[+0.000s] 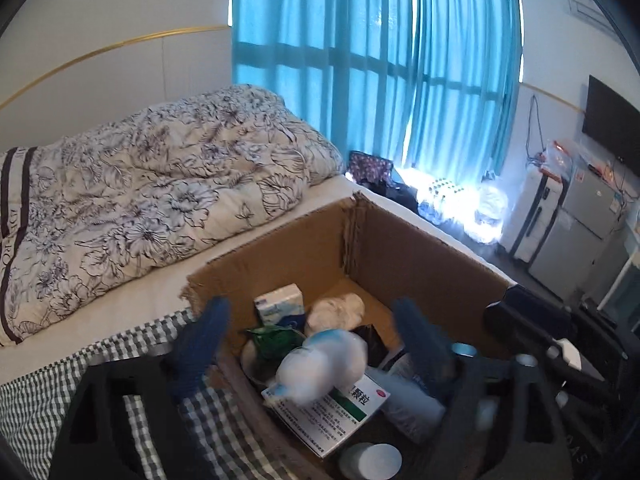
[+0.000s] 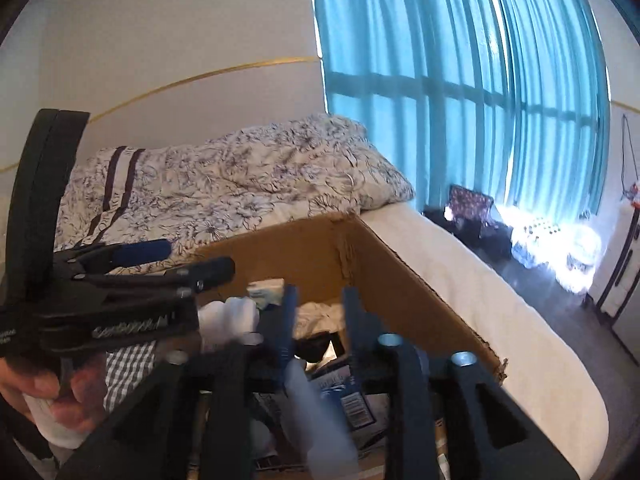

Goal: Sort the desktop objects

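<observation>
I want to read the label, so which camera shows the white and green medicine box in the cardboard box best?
The left wrist view: the medicine box lies face up with print visible, partly under a blurred white object. In the right wrist view it cannot be made out behind the gripper.

Left gripper [image 1: 316,340], blue fingers [image 1: 202,344] spread wide, hovering over an open cardboard box [image 1: 420,256] sitting on the bed. Blurred white bottle [image 1: 320,364] lying at centre on a medicine box [image 1: 332,412]; small carton [image 1: 278,304] standing at 11 o'clock; floral quilt [image 1: 140,192] lying at 10 o'clock.
</observation>
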{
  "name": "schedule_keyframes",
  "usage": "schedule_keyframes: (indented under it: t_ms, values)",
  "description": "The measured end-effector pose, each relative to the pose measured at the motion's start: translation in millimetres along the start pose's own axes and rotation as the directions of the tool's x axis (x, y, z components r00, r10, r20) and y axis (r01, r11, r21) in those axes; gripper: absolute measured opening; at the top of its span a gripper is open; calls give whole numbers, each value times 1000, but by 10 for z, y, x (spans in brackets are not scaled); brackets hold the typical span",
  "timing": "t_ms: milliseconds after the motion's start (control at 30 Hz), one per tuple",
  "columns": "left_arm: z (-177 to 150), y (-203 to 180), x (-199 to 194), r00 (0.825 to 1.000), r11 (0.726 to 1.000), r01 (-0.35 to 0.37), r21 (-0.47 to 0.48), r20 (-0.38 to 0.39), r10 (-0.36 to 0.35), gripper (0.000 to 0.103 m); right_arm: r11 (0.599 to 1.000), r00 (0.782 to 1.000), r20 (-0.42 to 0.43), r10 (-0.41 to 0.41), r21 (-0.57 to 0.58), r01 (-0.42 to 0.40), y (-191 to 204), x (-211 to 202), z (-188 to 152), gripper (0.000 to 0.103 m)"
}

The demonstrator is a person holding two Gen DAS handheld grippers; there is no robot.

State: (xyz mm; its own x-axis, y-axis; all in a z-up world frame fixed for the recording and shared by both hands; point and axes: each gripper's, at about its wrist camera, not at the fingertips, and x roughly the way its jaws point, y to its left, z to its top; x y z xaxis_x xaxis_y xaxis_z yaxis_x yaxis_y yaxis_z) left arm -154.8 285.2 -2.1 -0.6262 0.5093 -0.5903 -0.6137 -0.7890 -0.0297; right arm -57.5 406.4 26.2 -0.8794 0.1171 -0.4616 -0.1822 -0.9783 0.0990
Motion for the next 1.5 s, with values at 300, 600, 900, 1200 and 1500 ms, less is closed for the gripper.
schedule_keyframes:
  t_ms: [300,600,900,1200,1500]
  values:
    - [21,31,-389,995,999,-30,-28,95,32,102,1000,990,144,2,17,-5,11,-480,-8,84]
    - [-362,223,-1160,948,979,-192,-70,243,204,103,999,968,249,39,16,-44,376,-1048,-121,103]
    - [-714,629,-1797,905,939,-308,-152,258,338,103,994,967,233,105,-45,-97,889,-1117,-212,103]
    - [-1092,1162,-2287,830,841,-472,-263,189,525,103,963,948,191,254,-142,-230,1585,-1068,-273,103]
    - [-1368,1550,-2636,767,751,-554,-359,129,628,103,932,932,149,330,-209,-297,2076,-919,-387,103]
